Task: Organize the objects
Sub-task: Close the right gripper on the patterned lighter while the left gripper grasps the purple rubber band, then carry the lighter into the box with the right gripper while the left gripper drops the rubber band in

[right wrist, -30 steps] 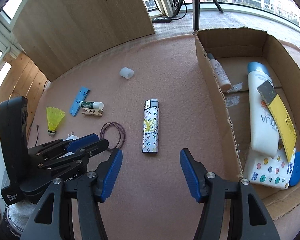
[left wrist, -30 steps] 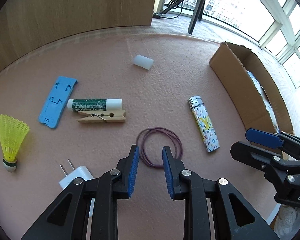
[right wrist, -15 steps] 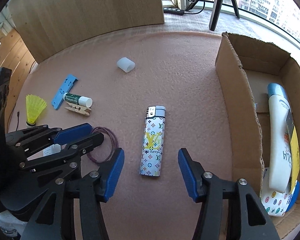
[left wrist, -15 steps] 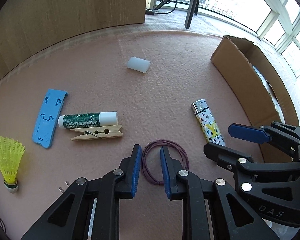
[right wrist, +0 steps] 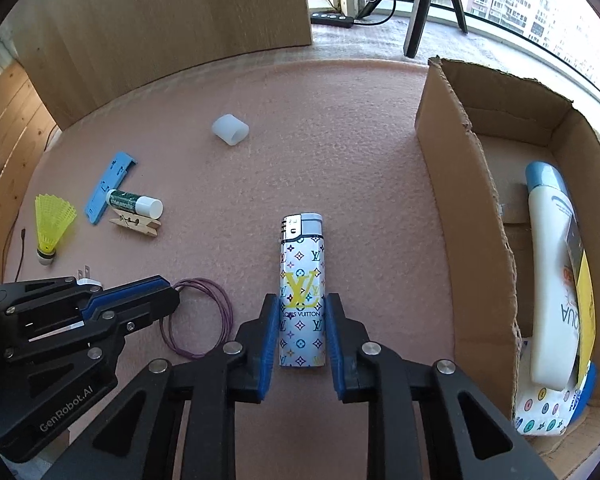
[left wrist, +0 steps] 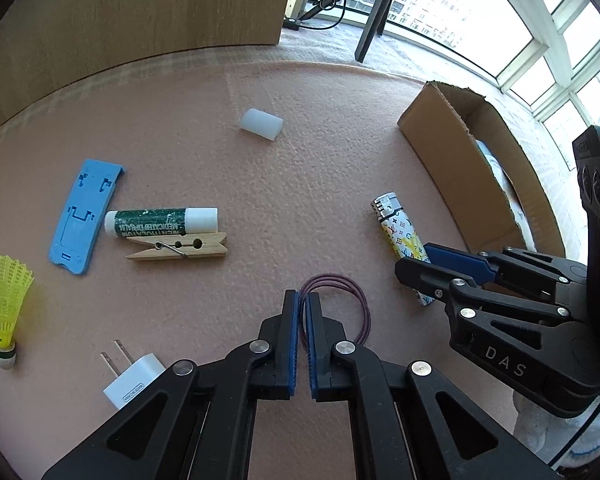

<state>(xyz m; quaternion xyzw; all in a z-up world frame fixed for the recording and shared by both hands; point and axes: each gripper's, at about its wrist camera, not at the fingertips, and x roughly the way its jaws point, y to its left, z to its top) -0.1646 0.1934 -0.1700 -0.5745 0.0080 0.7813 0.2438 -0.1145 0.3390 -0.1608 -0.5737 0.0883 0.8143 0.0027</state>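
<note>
Fingers of my left gripper (left wrist: 302,300) are pinched on the purple band (right wrist: 198,317); my right gripper (right wrist: 302,312) is clamped on the lighter (right wrist: 301,292). Beyond the lighter I see a white cap (right wrist: 230,129); the cardboard box (right wrist: 456,184) stands just right of the lighter

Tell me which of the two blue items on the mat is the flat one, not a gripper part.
The blue plastic phone stand, lying flat at the left beside the lip balm tube. The other blue pieces are pads on the gripper fingers.
</note>
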